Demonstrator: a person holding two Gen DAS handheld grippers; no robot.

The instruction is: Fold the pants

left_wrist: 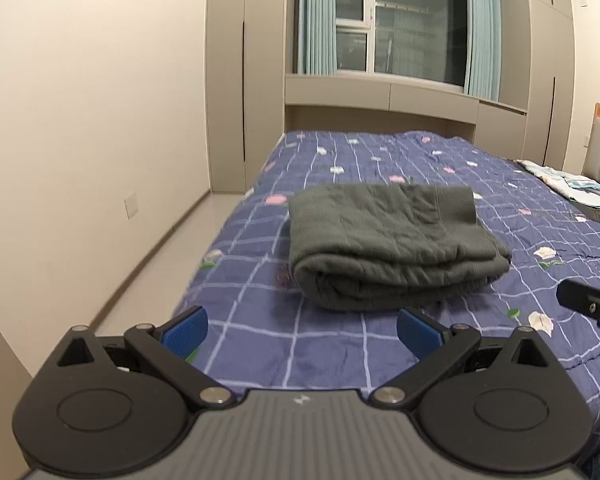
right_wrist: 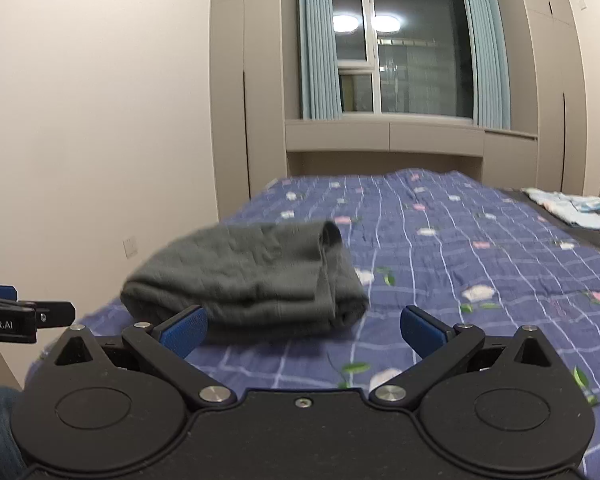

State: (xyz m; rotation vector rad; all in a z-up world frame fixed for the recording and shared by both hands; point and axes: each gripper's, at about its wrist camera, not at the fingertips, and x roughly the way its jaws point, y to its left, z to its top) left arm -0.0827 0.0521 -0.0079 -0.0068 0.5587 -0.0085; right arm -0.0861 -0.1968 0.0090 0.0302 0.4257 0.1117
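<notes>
The dark grey pants [left_wrist: 392,242] lie folded into a thick rectangular bundle on the blue checked bedspread [left_wrist: 380,160]. My left gripper [left_wrist: 302,330] is open and empty, held a little in front of the bundle's near edge. In the right wrist view the folded pants [right_wrist: 248,276] lie ahead and to the left. My right gripper [right_wrist: 304,330] is open and empty, just in front of the bundle's right end. The right gripper's tip shows at the far right of the left wrist view [left_wrist: 588,300]; the left gripper shows at the left edge of the right wrist view [right_wrist: 24,316].
The bed's left edge drops to a light floor [left_wrist: 172,248] beside a white wall. Pale blue folded clothes [left_wrist: 572,184] lie at the bed's far right near the headboard. Cabinets and a curtained window [left_wrist: 400,20] stand beyond the bed.
</notes>
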